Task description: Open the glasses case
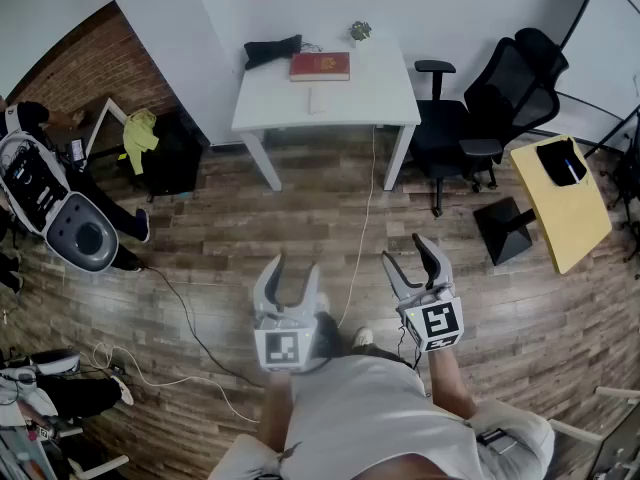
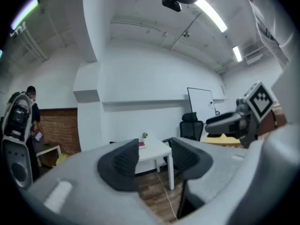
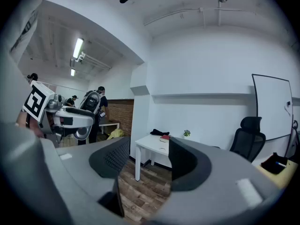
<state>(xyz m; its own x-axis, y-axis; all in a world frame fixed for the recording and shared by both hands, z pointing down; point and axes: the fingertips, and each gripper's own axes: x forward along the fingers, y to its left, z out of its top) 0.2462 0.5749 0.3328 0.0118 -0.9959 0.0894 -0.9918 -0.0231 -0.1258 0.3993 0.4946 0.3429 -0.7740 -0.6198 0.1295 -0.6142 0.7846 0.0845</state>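
While we are standing on the wooden floor, well apart from the white table, we are holding the left gripper and the right gripper out side by side. Both have their jaws spread, with nothing between them. We are seeing a pale oblong thing on the tabletop, just in front of the red book — we are taking it for the glasses case, though it is too small to be sure. A black office chair is standing beside the table.

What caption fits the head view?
Open, empty left gripper and right gripper face the far white table.
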